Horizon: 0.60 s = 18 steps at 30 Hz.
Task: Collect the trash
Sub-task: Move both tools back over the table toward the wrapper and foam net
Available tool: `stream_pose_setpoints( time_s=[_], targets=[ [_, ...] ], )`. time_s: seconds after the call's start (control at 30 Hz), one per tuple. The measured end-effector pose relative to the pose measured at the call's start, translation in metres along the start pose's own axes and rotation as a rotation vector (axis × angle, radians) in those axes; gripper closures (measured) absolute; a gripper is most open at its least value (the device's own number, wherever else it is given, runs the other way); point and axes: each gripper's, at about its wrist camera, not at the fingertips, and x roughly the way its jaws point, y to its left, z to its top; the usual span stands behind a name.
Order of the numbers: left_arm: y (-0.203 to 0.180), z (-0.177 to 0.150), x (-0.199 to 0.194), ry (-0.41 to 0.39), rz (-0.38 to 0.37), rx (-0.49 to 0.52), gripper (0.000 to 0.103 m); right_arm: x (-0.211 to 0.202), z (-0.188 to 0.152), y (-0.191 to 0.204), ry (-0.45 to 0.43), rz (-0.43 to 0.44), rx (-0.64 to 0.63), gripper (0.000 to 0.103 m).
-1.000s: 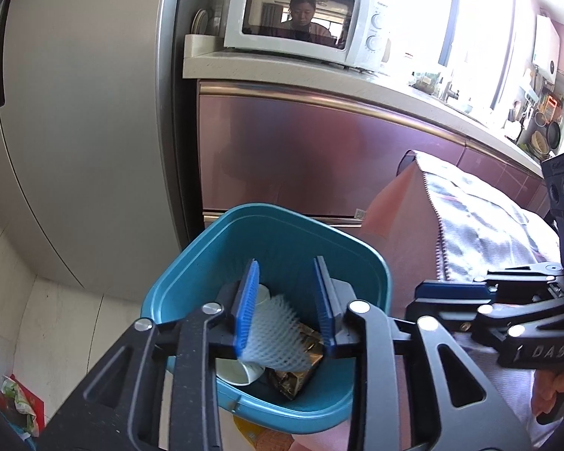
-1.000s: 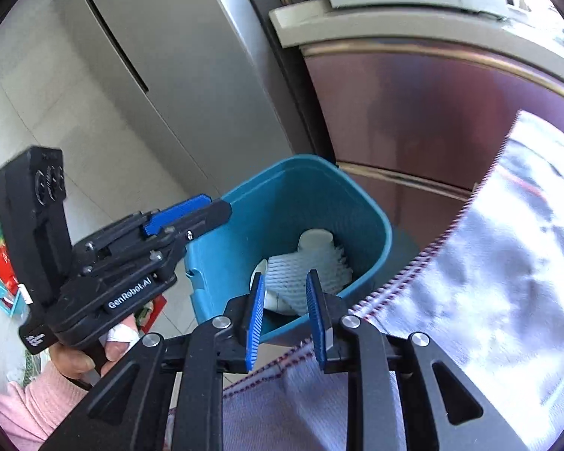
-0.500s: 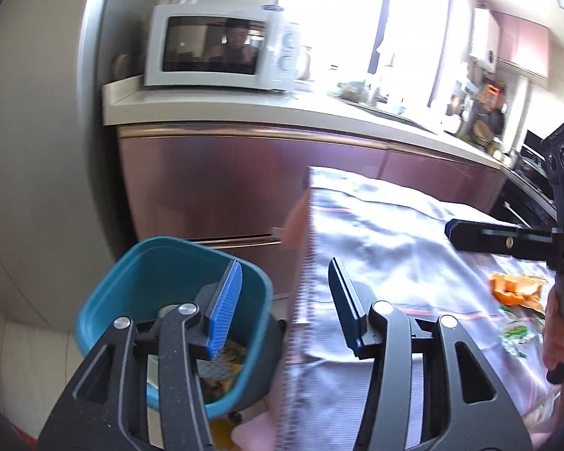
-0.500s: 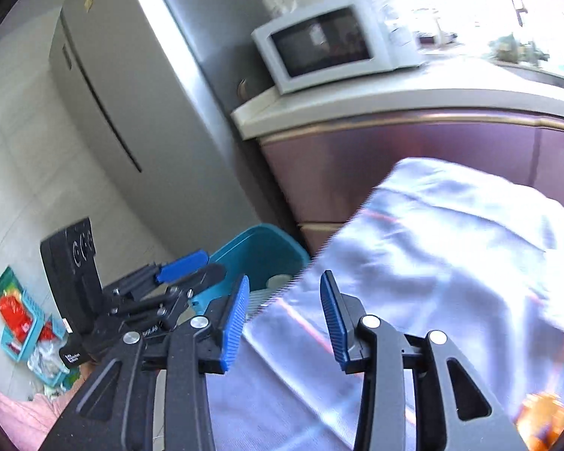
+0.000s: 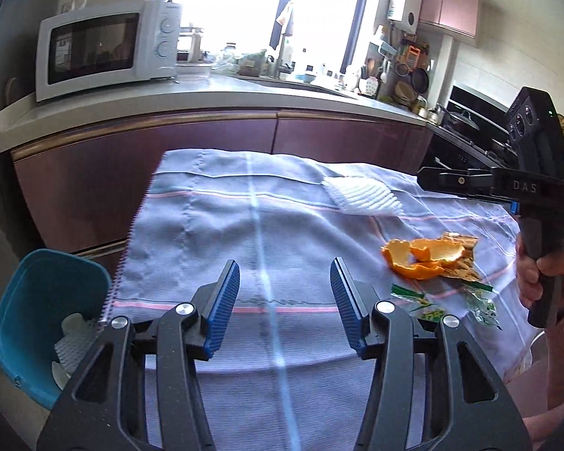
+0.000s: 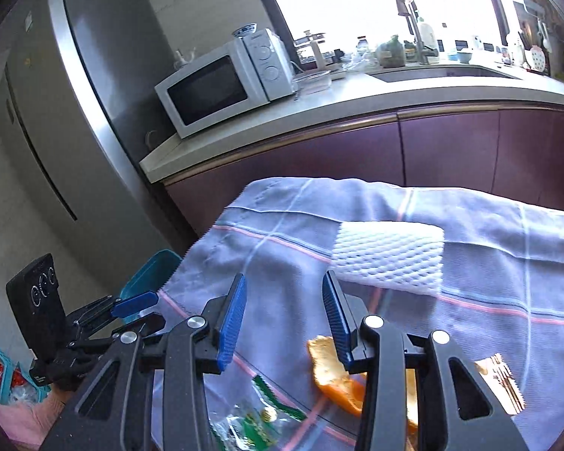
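Both grippers, left and right, hang wide open and empty above the checked cloth. Orange peel and a green wrapper lie near its front-right edge, white foam netting farther back. Beside the cloth's left edge, the teal bin holds more trash.

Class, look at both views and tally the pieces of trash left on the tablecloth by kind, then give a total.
White foam fruit net: 1
Orange peel heap: 1
Green-printed clear wrapper: 1
Tan serrated-edge wrapper: 1
Total: 4

Not counted: what already lies in the teal bin beside the tablecloth.
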Motion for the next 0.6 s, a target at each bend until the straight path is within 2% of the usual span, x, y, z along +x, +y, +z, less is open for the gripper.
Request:
stream_pose_setpoints(
  time_s=[0.27,0.37,0.43,0.6],
  targets=[
    [-0.052,-0.008,0.025,0.077,-0.099,0.084,0.051,-0.001,-0.005,-0.049,0.005,-0.066,0.069,0.063],
    [-0.061,-0.011,0.031,0.102,-0.118,0.101,0.050,0.004,-0.002,-0.061,0.012,-0.080,0.084,0.063],
    [-0.067,-0.013,0.035,0.117,-0.129,0.108,0.050,0.011,0.000,-0.067,0.020,-0.095,0.089,0.058],
    [-0.072,-0.016,0.040,0.144,-0.140,0.116,0.049,0.031,0.008,-0.083,0.055,-0.116,0.112,0.057]
  ],
)
